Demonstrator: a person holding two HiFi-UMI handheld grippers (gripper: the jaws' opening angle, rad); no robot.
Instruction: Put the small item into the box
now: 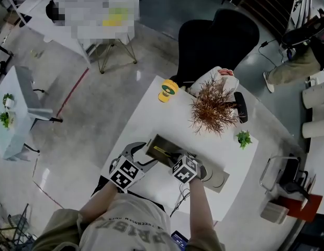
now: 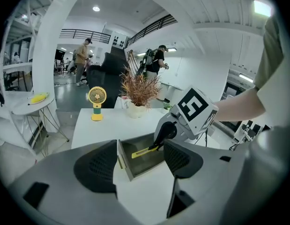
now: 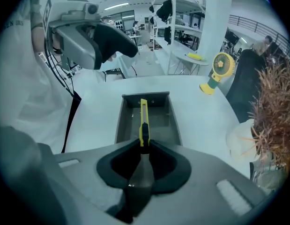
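You are holding the small item, a yellow utility knife (image 3: pixel 144 121), in the right gripper (image 3: pixel 144 149). Its jaws are standing narrowly apart and are pinching the dark rear end of the knife, while the yellow body is projecting forward from the pads. The knife is pointing lengthwise over the open grey box (image 3: pixel 120 121), and in the left gripper view it is slanting down into the box cavity. Whether its tip is touching the box floor cannot be told. The left gripper (image 2: pixel 140 146) is idling with its jaws wide apart and gripping nothing. The near corner of the box is showing between the jaws, and no pad is pressing on it. The box is resting on the white table (image 1: pixel 151 109), with both grippers meeting at it. By this judgement, you are completing the transport and alignment stages, and the insertion is under way. The remaining steps are to lower the knife until it is lying inside the walls, spread the right jaws to release it, and draw the gripper clear of the box.
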